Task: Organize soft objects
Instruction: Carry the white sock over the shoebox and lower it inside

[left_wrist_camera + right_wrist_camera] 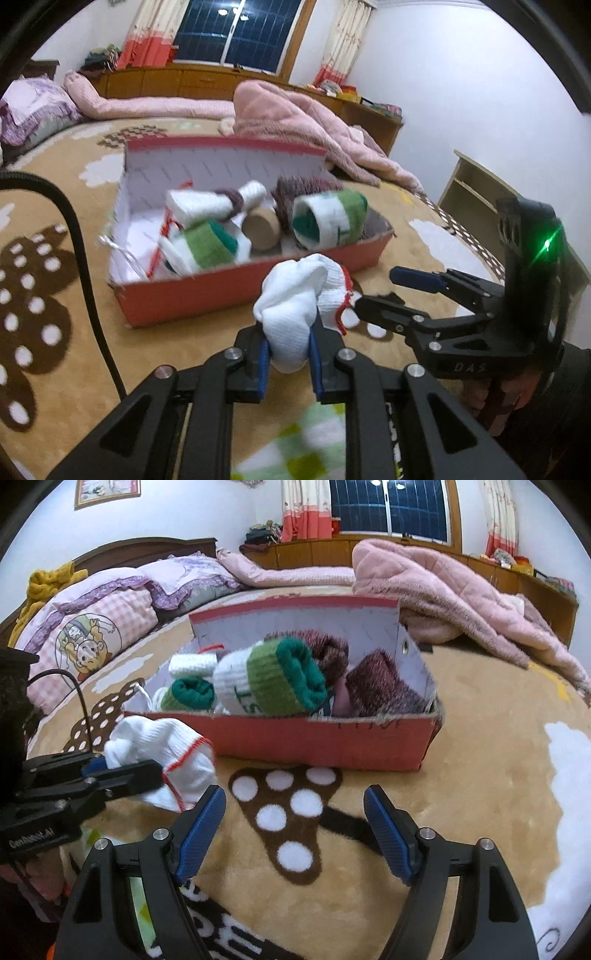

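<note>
- The left hand-held gripper (288, 354) squeezes a rolled white sock (295, 314) with a red edge, holding it up off the bed (66, 206).
- The right hand-held gripper (295, 812) is wide apart and holds nothing.
- Just past both is the red box (325, 738), full of rolled socks (273, 679).

Left tool (288, 354) pads cover the lower part of the white sock (295, 314). Rolled items in the red box (229, 291) are motion-blurred in the left wrist view, and its near wall hides their bottoms. Green checked cloth (295, 450) is blurred and cut by the frame's bottom edge.
</note>
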Motion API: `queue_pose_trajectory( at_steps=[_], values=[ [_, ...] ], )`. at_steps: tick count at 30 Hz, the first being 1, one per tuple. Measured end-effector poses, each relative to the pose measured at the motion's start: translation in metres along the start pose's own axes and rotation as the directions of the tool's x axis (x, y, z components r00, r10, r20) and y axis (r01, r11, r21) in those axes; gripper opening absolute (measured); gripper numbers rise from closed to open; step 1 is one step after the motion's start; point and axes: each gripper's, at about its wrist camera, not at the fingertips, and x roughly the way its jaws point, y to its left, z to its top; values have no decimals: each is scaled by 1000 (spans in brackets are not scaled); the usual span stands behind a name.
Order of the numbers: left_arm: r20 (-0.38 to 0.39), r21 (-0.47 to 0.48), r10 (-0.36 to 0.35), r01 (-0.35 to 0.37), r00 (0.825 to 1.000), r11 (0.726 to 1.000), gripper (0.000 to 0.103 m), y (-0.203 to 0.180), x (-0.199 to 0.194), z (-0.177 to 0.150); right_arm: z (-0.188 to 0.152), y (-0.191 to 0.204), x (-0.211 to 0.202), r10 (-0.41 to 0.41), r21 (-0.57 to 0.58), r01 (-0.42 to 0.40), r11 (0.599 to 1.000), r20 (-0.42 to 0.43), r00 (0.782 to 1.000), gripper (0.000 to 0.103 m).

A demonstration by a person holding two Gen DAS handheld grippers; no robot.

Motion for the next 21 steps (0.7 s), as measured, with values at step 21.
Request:
queue_pose_trajectory(
  at_steps=[21],
  values=[
    [156, -43, 46, -40, 987, 998, 18, 8, -34, 31, 37, 7, -29, -50, 1, 51, 999, 149, 988, 79]
  ],
)
